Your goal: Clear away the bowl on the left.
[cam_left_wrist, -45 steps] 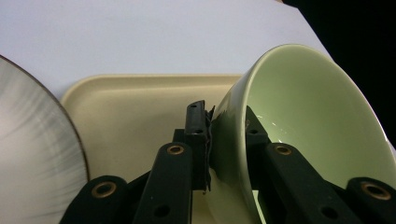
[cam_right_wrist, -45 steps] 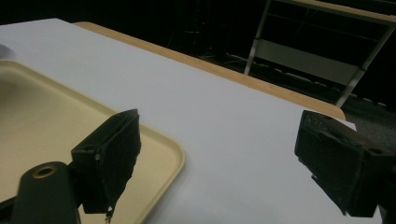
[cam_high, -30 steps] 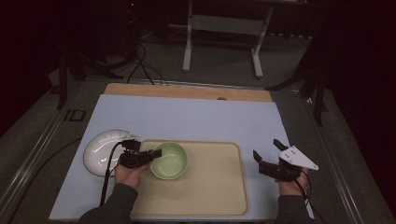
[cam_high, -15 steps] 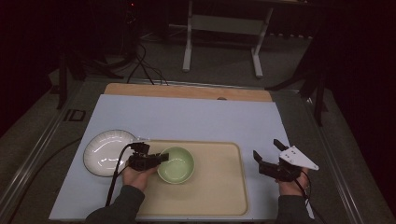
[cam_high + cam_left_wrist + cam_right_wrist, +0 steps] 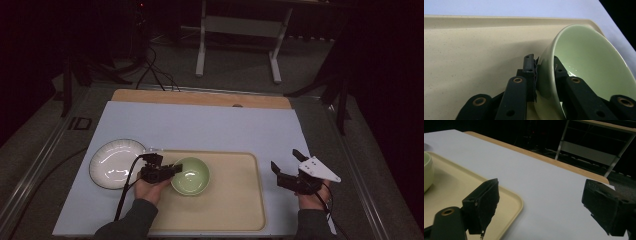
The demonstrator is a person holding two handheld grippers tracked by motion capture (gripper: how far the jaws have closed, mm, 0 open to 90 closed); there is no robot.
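A pale green bowl (image 5: 190, 175) sits on the beige tray (image 5: 235, 195), toward its left part. My left gripper (image 5: 174, 168) is shut on the bowl's left rim; in the left gripper view the bowl wall (image 5: 586, 65) is pinched between the two black jaws, one outside and one inside, at the left gripper (image 5: 544, 65). My right gripper (image 5: 284, 164) hovers open just off the tray's right edge, nothing between its fingers (image 5: 482, 202). In the right gripper view the bowl (image 5: 427, 171) is at the far left on the tray (image 5: 499, 202), with the right gripper (image 5: 544, 205) over the tray's corner.
A white plate (image 5: 116, 163) lies left of the tray on the light blue mat (image 5: 210, 127). A wooden strip (image 5: 200, 98) runs along the table's far edge. A metal stand (image 5: 239, 30) is on the floor beyond. The left gripper's cable (image 5: 124, 197) trails toward the table's front.
The left gripper has carried the bowl a little to the right along the tray, away from the plate. The right gripper has stayed in place, open.
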